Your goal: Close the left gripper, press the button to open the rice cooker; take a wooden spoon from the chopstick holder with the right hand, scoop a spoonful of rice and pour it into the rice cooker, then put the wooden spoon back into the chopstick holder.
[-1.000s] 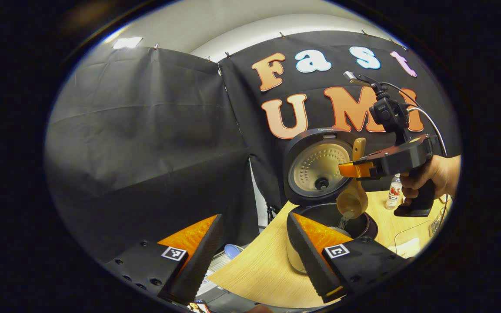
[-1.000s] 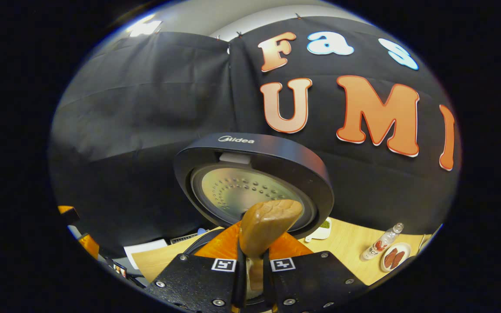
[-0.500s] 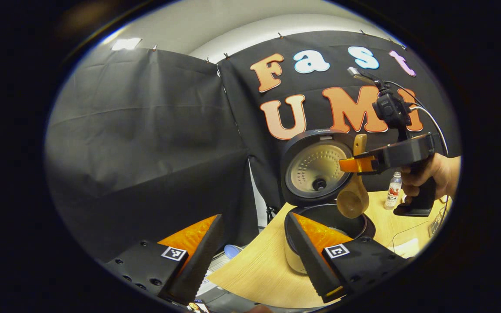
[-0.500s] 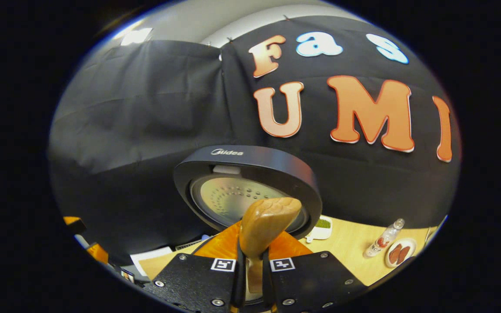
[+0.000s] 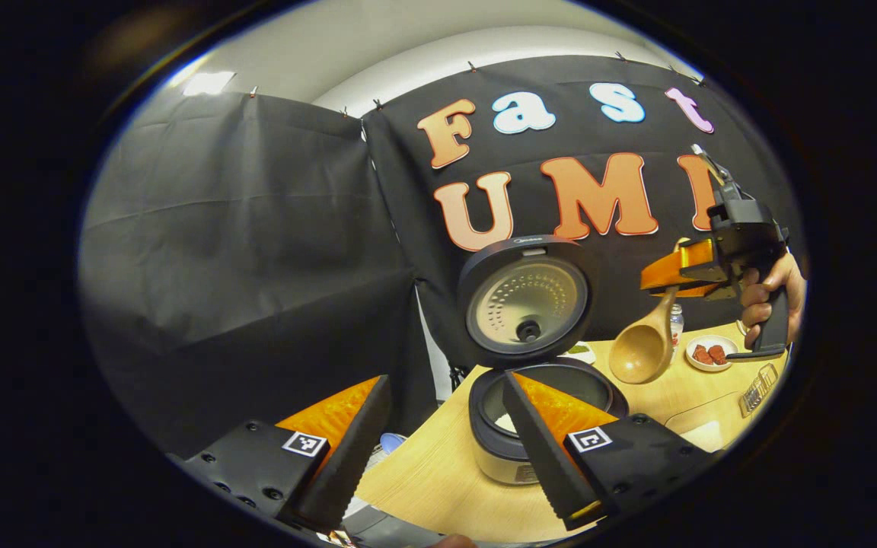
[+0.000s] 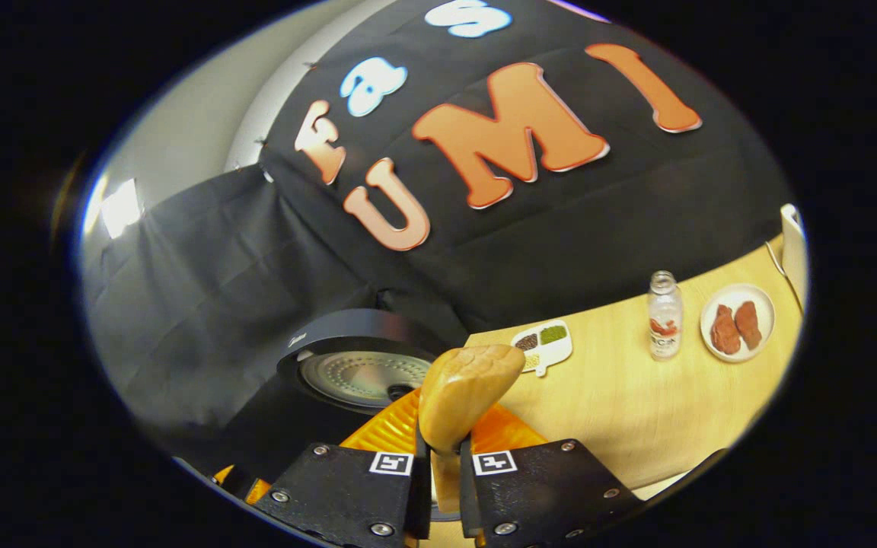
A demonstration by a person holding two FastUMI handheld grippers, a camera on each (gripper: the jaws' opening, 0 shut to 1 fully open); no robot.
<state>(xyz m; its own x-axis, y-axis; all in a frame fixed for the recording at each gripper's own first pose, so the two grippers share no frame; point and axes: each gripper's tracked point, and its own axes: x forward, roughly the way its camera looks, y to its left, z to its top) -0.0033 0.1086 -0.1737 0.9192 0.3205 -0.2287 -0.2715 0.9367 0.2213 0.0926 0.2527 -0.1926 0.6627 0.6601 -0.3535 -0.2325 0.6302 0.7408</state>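
One rice cooker (image 5: 518, 426) is seen on the wooden table (image 5: 438, 472), its lid (image 5: 524, 303) raised upright. One wooden spoon (image 5: 642, 348) is held right of the cooker, clamped by the right gripper (image 5: 671, 275) at the handle; its long axis slants, bowl down toward the cooker. Beyond the cooker, one bottle (image 6: 664, 315), one plate (image 6: 737, 312) with two pieces and one small dish (image 6: 543, 345) are seen. The left gripper (image 5: 438, 438) is spread wide, one finger partly hiding the cooker.
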